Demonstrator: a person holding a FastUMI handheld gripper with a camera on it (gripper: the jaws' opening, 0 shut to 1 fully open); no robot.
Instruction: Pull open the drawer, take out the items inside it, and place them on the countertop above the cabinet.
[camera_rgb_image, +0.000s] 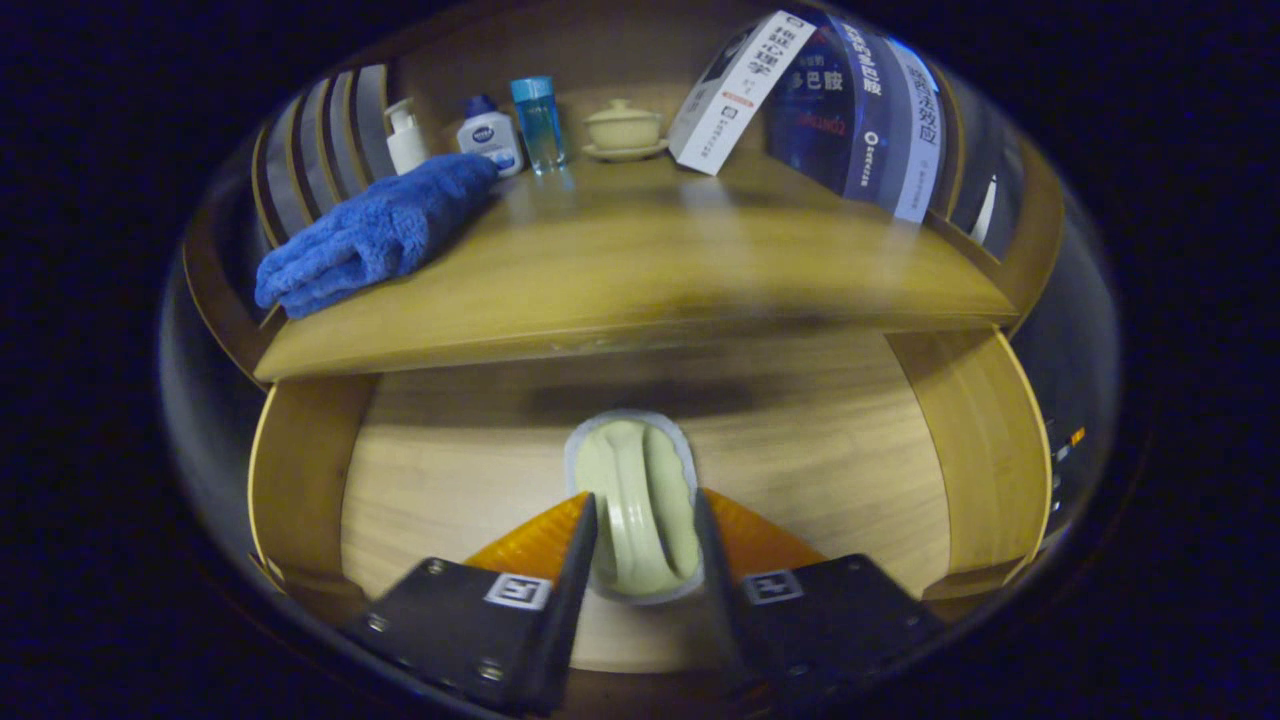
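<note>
Tool (645, 535) fingers bracketing a pale green dish (640, 505) on the floor of the open drawer (300, 470).
Fingers are set narrow, flanking the dish; firm contact cannot be told. Glossy and rigid, it is judged light, slippery and breakable, best gripped across its sides. A blue towel (375, 235) lies on the table (640, 270) at 10 o'clock.

The gripper (640, 520) is reaching into the open wooden drawer (300, 480), its jaws closing on both sides of a pale green lidded container (636, 500). Above, a folded blue towel (375, 235) is lying on the worktop (640, 270), with bottles behind it
</note>
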